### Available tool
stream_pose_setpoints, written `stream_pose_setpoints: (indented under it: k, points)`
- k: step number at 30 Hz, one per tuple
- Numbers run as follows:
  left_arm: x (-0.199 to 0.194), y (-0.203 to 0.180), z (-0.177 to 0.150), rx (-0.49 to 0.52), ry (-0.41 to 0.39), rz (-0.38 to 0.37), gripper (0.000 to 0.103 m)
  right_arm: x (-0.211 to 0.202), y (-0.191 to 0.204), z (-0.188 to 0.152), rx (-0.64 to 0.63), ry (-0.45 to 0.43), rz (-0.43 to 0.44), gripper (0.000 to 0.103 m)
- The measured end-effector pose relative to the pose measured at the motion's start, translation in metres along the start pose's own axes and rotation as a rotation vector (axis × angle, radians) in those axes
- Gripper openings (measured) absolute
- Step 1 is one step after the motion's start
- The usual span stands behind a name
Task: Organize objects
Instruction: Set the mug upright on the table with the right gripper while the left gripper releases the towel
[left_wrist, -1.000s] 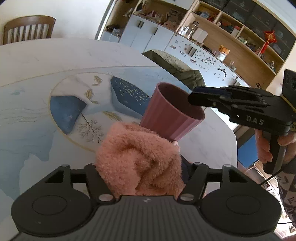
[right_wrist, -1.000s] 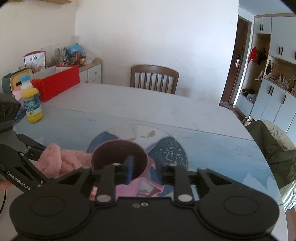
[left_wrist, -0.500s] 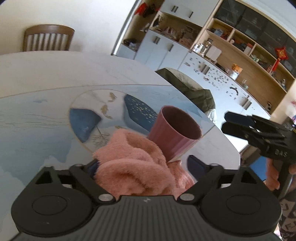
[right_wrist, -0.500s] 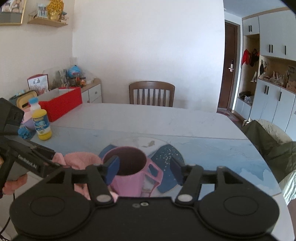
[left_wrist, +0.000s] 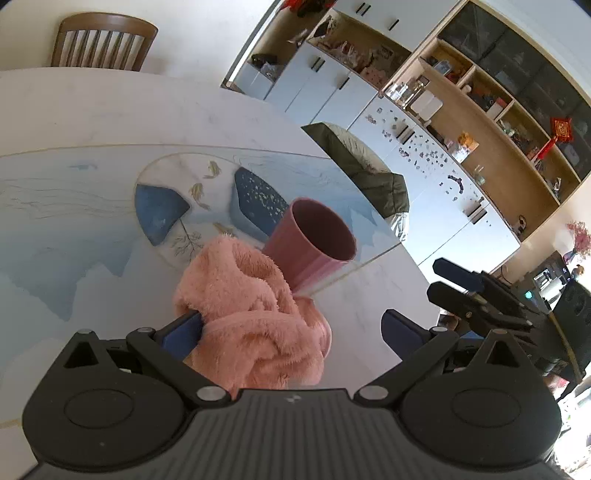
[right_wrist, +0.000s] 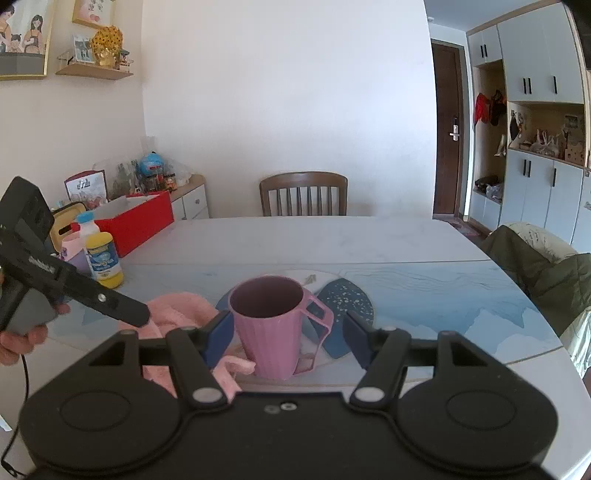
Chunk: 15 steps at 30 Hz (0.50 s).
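A pink ribbed mug (right_wrist: 271, 325) with a handle on its right stands upright on the table; it also shows in the left wrist view (left_wrist: 314, 243). A fluffy pink cloth (left_wrist: 251, 317) lies bunched beside it, and shows in the right wrist view (right_wrist: 177, 310) too. My left gripper (left_wrist: 291, 332) is open, with the cloth lying between its fingers and touching the left pad. My right gripper (right_wrist: 288, 336) is open, pulled back with the mug standing free between its blue pads. The right gripper also shows in the left wrist view (left_wrist: 454, 284).
A yellow bottle (right_wrist: 101, 258), a lilac carton (right_wrist: 75, 254) and a red box (right_wrist: 136, 219) stand at the table's left. A wooden chair (right_wrist: 303, 194) is at the far side. An olive-covered seat (right_wrist: 546, 269) is at the right edge. The table edge (left_wrist: 399, 266) runs close beyond the mug.
Both grippers have opened and drawn back. The right one let go of the mug, which now stands on the table. The left one released the cloth, which lies slack.
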<state>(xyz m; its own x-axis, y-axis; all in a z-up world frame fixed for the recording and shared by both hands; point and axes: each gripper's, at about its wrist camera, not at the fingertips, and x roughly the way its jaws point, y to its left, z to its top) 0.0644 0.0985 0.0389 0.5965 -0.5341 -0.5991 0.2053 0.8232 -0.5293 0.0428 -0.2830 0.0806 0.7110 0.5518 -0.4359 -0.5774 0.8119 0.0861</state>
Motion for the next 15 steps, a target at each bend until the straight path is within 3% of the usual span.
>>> stream_pose_setpoints:
  k: [4,15]
  points:
    - [-0.020,-0.006,-0.007,0.014,-0.060,0.045,0.103,-0.007,0.000,-0.004,0.013,-0.008,0.009,0.065]
    - [-0.013,-0.058,-0.057,0.239,-0.250,0.455,0.103,-0.013,0.018,-0.024,0.017,-0.003,0.041,0.065]
